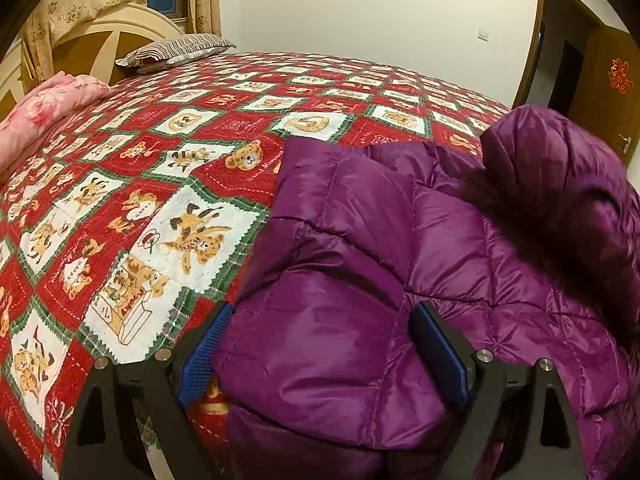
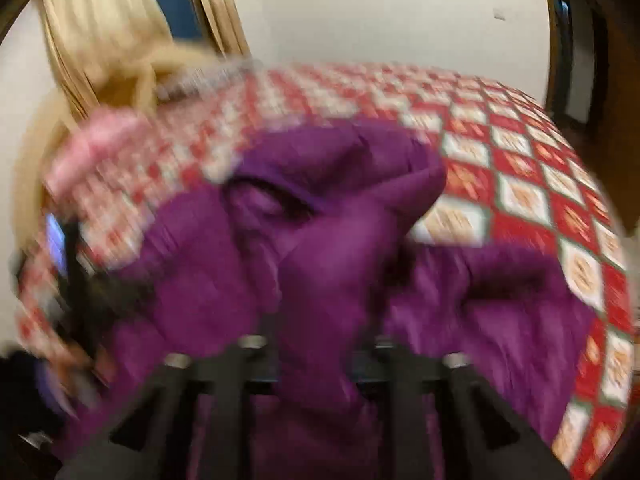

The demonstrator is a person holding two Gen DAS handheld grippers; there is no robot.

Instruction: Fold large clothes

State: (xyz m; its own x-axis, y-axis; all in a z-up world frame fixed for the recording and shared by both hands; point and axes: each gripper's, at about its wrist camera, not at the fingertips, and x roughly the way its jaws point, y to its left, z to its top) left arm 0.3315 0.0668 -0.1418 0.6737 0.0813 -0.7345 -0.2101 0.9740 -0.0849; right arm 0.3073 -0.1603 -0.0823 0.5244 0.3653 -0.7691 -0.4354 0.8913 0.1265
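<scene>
- The purple puffer jacket (image 1: 400, 260) lies bunched on the bed's red patchwork quilt (image 1: 160, 160), filling the lower right of the left wrist view.
- The left claw (image 1: 320, 344) stands wide, with a jacket fold bulging between its blue pads (image 1: 204, 344).
- The right claw (image 2: 320, 356) is blurred; jacket (image 2: 328, 260) fabric sits between its fingers, grip uncertain.
</scene>
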